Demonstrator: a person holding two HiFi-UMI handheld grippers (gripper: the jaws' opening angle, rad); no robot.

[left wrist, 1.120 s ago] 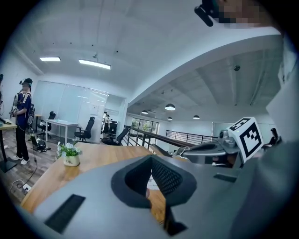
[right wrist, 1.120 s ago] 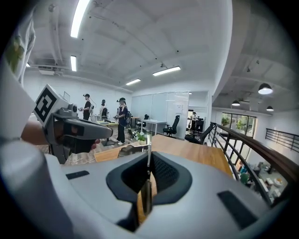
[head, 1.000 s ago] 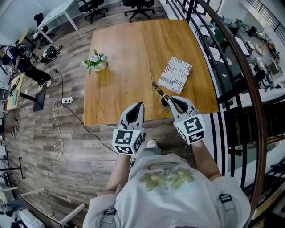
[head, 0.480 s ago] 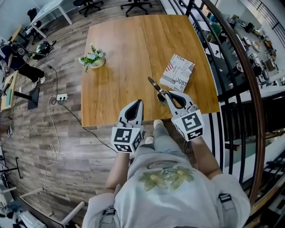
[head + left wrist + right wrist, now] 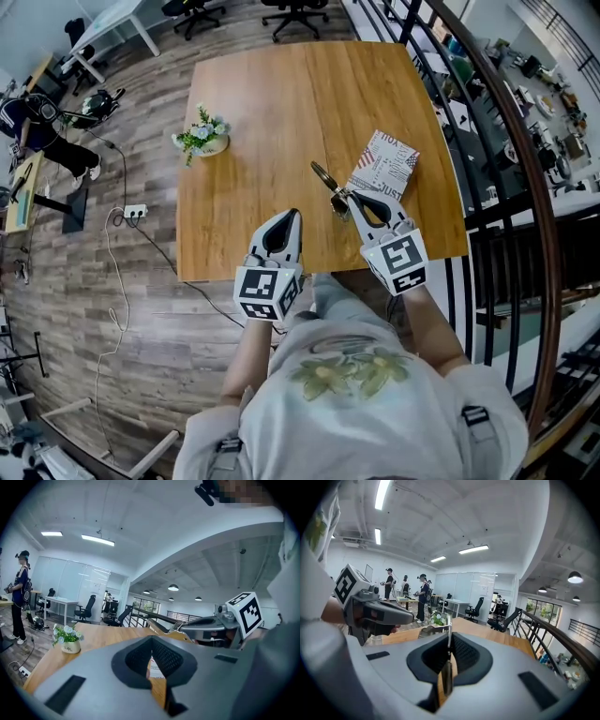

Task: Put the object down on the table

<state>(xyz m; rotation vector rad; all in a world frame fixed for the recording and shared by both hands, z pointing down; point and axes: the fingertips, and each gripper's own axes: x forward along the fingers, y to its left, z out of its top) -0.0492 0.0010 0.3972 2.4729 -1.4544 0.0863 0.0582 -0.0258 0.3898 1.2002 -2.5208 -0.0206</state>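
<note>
A thin metal utensil (image 5: 325, 178) sticks out forward and to the left from my right gripper (image 5: 345, 199), which is shut on it above the near right part of the wooden table (image 5: 272, 103). In the right gripper view the utensil (image 5: 449, 637) shows edge-on, rising from between the pads. My left gripper (image 5: 292, 217) hovers over the table's near edge, a little left of the right one. Its fingers meet at a point with nothing between them. The utensil's far end hangs in the air and does not touch the tabletop.
A red-and-white printed book (image 5: 384, 164) lies just beyond the right gripper. A small potted plant (image 5: 200, 136) stands near the table's left edge. A dark railing (image 5: 487, 141) runs close along the right side. A power strip with its cable (image 5: 136, 211) lies on the floor at left.
The table has come nearer in the head view, and both grippers now hang over its near edge instead of just in front of it. The right gripper's hold on the utensil is unchanged.
</note>
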